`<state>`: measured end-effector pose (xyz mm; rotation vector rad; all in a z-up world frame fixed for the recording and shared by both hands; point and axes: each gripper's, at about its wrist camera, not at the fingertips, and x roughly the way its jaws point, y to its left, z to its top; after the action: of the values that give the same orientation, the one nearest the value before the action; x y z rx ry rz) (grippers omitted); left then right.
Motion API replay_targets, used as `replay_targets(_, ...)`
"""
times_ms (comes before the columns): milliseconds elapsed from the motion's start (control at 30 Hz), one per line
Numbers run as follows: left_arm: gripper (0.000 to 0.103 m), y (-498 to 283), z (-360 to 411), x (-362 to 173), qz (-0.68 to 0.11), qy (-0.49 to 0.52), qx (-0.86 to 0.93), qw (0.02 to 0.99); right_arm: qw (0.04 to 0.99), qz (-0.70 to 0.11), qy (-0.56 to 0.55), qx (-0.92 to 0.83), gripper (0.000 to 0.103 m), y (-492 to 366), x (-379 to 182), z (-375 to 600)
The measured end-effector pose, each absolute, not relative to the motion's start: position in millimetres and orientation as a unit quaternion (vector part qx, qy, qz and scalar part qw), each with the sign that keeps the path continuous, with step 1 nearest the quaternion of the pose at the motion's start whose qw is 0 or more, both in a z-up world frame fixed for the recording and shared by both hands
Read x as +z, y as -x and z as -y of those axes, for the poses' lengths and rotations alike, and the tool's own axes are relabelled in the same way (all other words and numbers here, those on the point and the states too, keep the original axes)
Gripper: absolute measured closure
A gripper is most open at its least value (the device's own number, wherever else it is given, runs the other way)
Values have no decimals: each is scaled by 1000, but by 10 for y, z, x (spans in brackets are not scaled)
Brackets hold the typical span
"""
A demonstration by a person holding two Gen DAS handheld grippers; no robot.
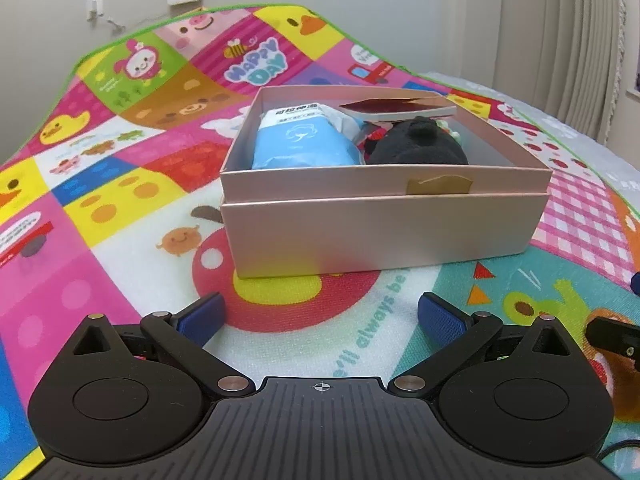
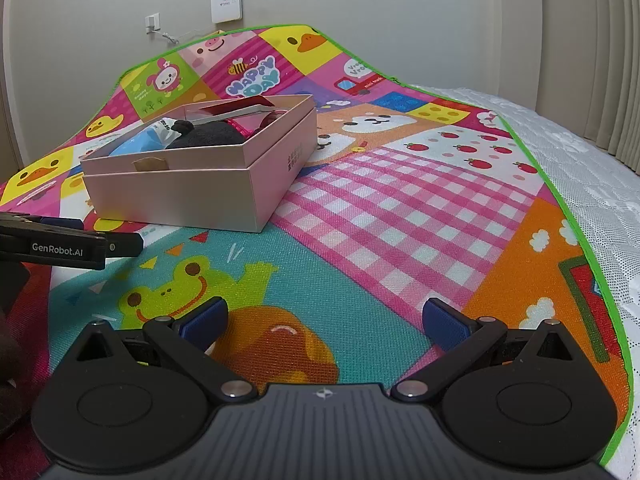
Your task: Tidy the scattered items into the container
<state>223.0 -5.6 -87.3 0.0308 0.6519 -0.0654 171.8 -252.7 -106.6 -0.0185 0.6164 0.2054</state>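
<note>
Seemingly near done: the pink box on the play mat holds a blue packet, dark plush and red card; left tongs and right tongs gape empty, nothing loose visible.

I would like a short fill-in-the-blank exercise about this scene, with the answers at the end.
1. The blue packet lies inside the pink ____.
2. The box stands on a colourful play ____.
3. The left gripper is ____ and holds nothing.
4. The black plush toy lies to the ____ of the packet in the left wrist view.

Answers: box; mat; open; right
</note>
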Motion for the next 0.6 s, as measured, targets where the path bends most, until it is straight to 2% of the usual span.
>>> replay_targets(600,0,-2216,68,-890,-313,-21,-30,949,948,-303,10,101,0,-1718,-1067,2528)
